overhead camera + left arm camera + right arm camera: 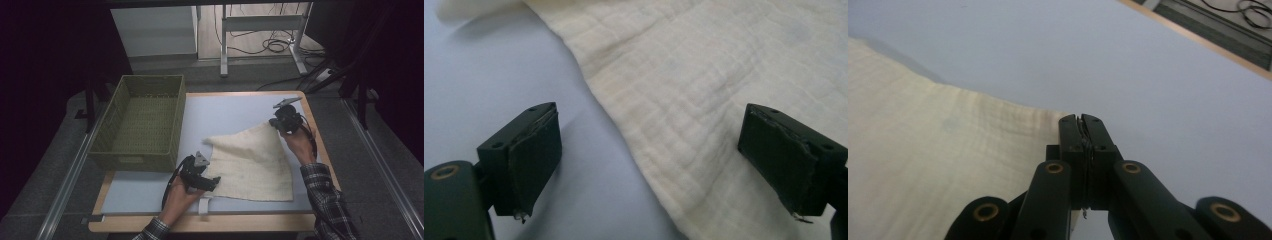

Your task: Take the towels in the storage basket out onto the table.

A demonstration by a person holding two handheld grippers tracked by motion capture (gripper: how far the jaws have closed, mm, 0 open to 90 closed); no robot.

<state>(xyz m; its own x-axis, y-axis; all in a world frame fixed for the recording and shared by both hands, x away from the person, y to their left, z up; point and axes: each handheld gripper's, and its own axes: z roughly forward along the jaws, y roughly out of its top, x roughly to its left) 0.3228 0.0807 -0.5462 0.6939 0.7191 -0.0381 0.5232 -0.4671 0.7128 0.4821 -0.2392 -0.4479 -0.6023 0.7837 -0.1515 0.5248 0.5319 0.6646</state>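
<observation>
High view: one cream cloth (252,162) lies on the blue mat (220,112), right of the single green basket (142,122) – its far corner drawn up toward the right edge of the table (312,120). Right gripper (284,120) sits at that far corner; in the right gripper view its jaws are pressed together on the cloth's (923,170) tip, pinching it, with bare mat (1073,55) beyond. Left gripper (212,182) rests at the near left edge of the cloth, and in the left gripper view its pads (531,160) stand spread wide, one over the mat (479,80), the other over the cloth (684,80), gripping nothing.

The cloth stretches diagonally from the left gripper's near corner up to the right one's pinched corner – that diagonal is its long line. For a fold, I judge the right hand is the one placed to carry its corner across, toward the near left, where the left gripper waits beside the edge. Count: one cloth, one basket, two grippers
</observation>
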